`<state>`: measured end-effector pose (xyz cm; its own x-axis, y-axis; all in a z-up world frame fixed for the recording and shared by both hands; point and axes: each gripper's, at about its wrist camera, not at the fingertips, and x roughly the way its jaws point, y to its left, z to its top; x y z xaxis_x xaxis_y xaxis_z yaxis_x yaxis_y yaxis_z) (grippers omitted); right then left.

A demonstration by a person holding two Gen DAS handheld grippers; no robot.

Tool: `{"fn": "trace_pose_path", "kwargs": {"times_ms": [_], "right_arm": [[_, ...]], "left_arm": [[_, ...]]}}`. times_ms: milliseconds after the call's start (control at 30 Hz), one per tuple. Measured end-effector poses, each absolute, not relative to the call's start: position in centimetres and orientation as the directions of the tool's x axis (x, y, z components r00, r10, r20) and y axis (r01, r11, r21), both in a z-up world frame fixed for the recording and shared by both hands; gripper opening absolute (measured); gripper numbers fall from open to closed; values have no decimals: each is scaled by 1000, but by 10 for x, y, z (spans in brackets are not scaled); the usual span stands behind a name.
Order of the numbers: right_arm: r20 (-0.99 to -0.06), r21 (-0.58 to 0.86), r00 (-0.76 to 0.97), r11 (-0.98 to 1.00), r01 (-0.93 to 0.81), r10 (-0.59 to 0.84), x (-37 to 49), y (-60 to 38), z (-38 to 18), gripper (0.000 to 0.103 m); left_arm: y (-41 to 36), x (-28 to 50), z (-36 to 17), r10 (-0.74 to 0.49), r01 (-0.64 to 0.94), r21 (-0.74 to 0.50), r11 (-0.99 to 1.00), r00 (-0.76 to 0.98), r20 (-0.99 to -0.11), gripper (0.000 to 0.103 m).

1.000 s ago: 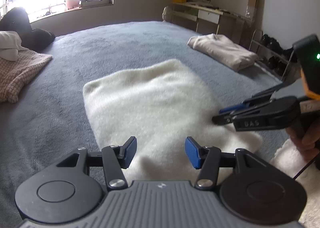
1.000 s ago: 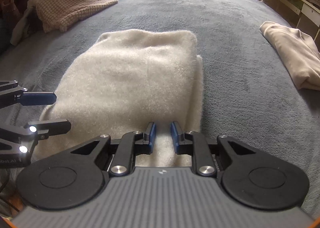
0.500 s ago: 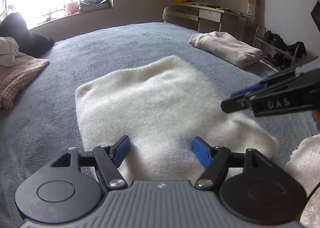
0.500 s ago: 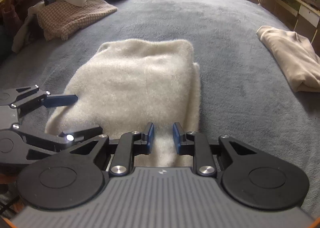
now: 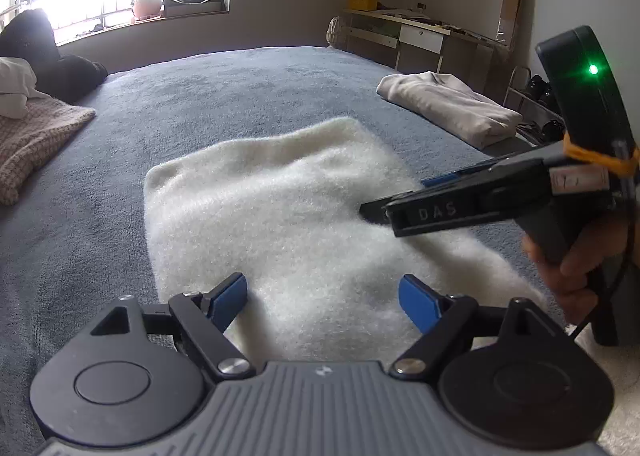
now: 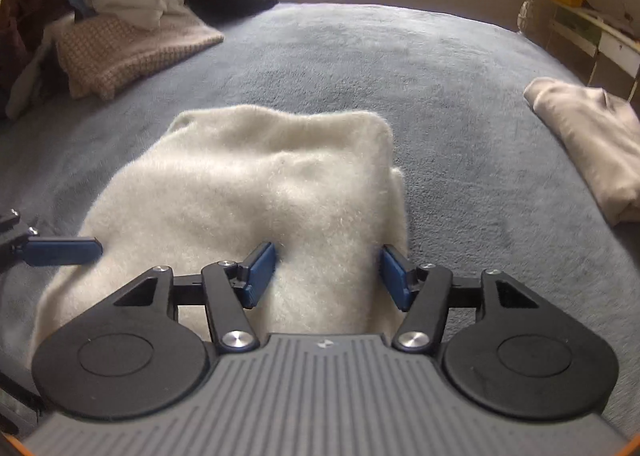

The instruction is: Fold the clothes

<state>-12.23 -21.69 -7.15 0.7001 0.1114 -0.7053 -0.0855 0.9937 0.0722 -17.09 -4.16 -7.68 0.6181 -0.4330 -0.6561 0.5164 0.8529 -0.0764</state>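
A fluffy white garment (image 5: 288,216) (image 6: 256,192) lies folded in a long rectangle on the blue-grey bed cover (image 5: 160,116). My left gripper (image 5: 324,296) is open over its near end, nothing between the blue pads. My right gripper (image 6: 328,272) is also open, its pads straddling the garment's near right part without clamping it. In the left wrist view the right gripper (image 5: 384,212) reaches in from the right above the garment, a hand (image 5: 580,256) holding its handle. In the right wrist view one blue finger (image 6: 60,252) of the left gripper shows at the left edge.
A folded beige garment (image 5: 448,108) (image 6: 592,140) lies at the bed's right side. A pile of unfolded clothes (image 6: 112,36) with a checked knit (image 5: 28,136) sits at the far left. A desk (image 5: 416,32) and a shoe rack (image 5: 536,96) stand beyond the bed's right edge.
My right gripper has gone from nearly shut to wide open. The left gripper has opened a little wider. Both have lifted and drawn back slightly from the garment.
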Motion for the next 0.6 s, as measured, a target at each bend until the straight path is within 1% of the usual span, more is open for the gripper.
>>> {"fn": "trace_pose_path", "kwargs": {"times_ms": [33,167,300,333,367,533,600], "right_arm": [[-706,96,697,992,-79,124,-122,-220,-76,58],[-703,117,698,990,-74,135,-121,-223,-79,61],[-700,137,699,988,-70,147,-121,-226,-81,62],[-700,145,698,987,-69,151,-121,-228,-82,63],[-699,153,698,986,-67,156,-122,-228,-82,63],[-697,159,699,985,-67,160,-121,-229,-81,64],[-695,156,701,985,-67,158,-122,-229,-80,64]], "left_arm": [[-41,-171,-76,-432,515,-75,854,622,-653,85],[-33,-171,-59,-446,502,-85,861,662,-603,85],[-29,-158,-39,-420,472,-57,880,715,-559,87],[-30,-152,-38,-418,467,-63,882,713,-563,90],[-32,-146,-39,-415,462,-70,884,707,-572,90],[-49,-121,-73,-375,445,-88,891,615,-694,90],[-54,-128,-79,-351,454,-30,890,642,-682,91]]}}
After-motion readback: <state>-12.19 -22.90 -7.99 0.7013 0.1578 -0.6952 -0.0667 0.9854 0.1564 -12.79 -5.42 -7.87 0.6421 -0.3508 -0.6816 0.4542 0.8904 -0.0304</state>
